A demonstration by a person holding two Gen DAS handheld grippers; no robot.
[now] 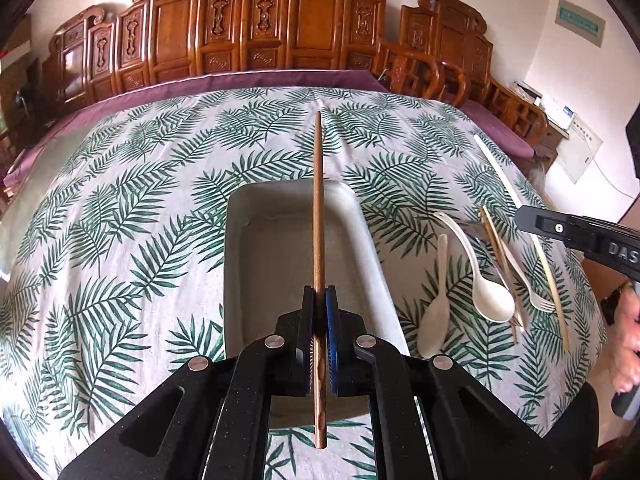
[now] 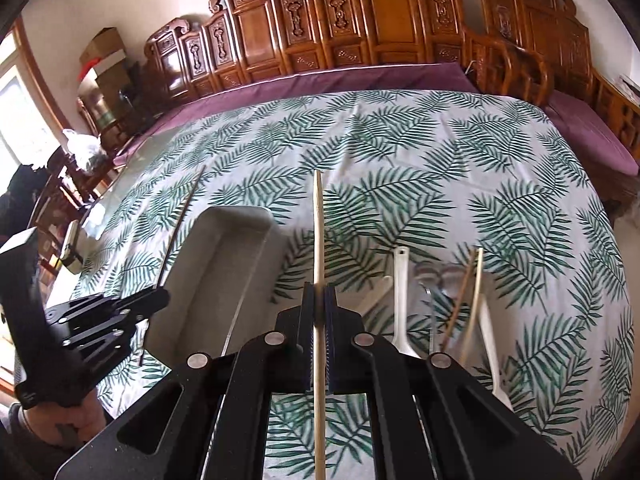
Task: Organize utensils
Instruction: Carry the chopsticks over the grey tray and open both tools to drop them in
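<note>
The left gripper [image 1: 319,300] was closed on a dark brown chopstick [image 1: 318,200], which ran lengthwise between the two fingers, its tip projecting far ahead above the grey tray [image 1: 244,240] and its patterned butt end extending back past the pads. The right gripper [image 2: 319,300] was likewise clamped on a pale wooden chopstick [image 2: 318,232], held centrally between the fingers and pointing forward over the leaf-print tablecloth [image 2: 400,152], just right of the tray [image 2: 208,264]. In the left wrist view the letters "DAS" were legible on the right gripper's body [image 1: 580,232]; writing on the wall sign [image 1: 580,22] was too small to read. To the right of the tray lay the remaining utensils: a white rice paddle [image 1: 434,320], a white soup spoon [image 1: 484,288], a fork [image 1: 532,292] and further pale chopsticks [image 1: 552,276], grouped together on the cloth.
</note>
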